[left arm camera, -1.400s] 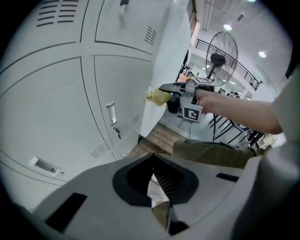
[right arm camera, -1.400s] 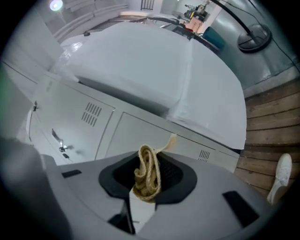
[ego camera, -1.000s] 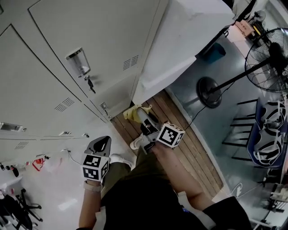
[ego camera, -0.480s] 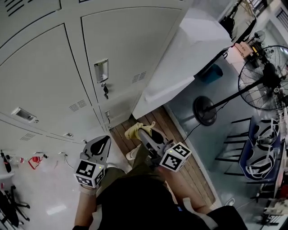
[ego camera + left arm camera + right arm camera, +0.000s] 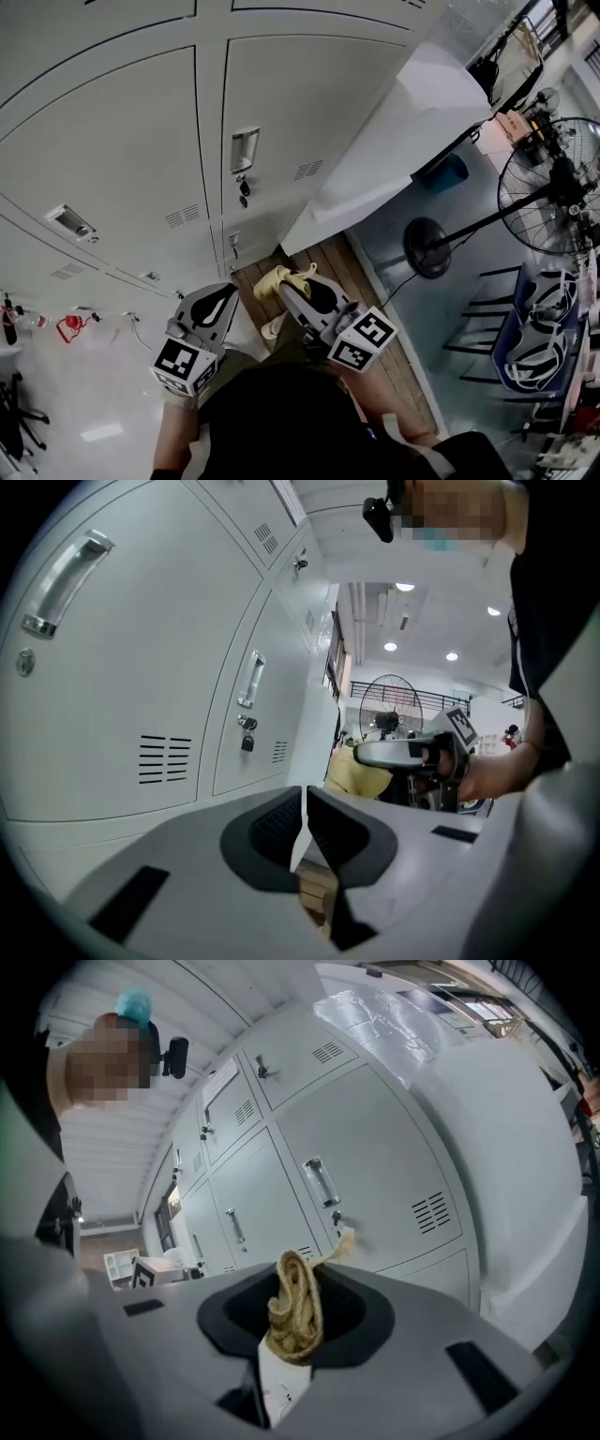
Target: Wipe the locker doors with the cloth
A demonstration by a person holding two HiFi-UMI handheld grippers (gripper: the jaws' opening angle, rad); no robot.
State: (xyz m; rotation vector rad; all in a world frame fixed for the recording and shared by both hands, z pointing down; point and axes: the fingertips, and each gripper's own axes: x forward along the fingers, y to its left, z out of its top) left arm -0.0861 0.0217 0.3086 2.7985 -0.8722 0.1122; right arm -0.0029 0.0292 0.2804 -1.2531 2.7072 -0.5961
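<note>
The cloth [image 5: 278,279] is yellow and bunched into a crumpled wad. It sits low in the centre of the head view, pinched between the right gripper's [image 5: 292,292] jaws, apart from the doors. The locker doors [image 5: 291,122] are pale grey and shut, with handles, keyed locks and vent slots, and fill the upper left.

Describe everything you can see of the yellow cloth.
The cloth is pale yellow, looks soft and woven, and is bunched into a folded wad. The right claw is shut on it, with one loose corner sticking up past the jaws. It hangs before the locker doors, apparently not touching them.
</note>
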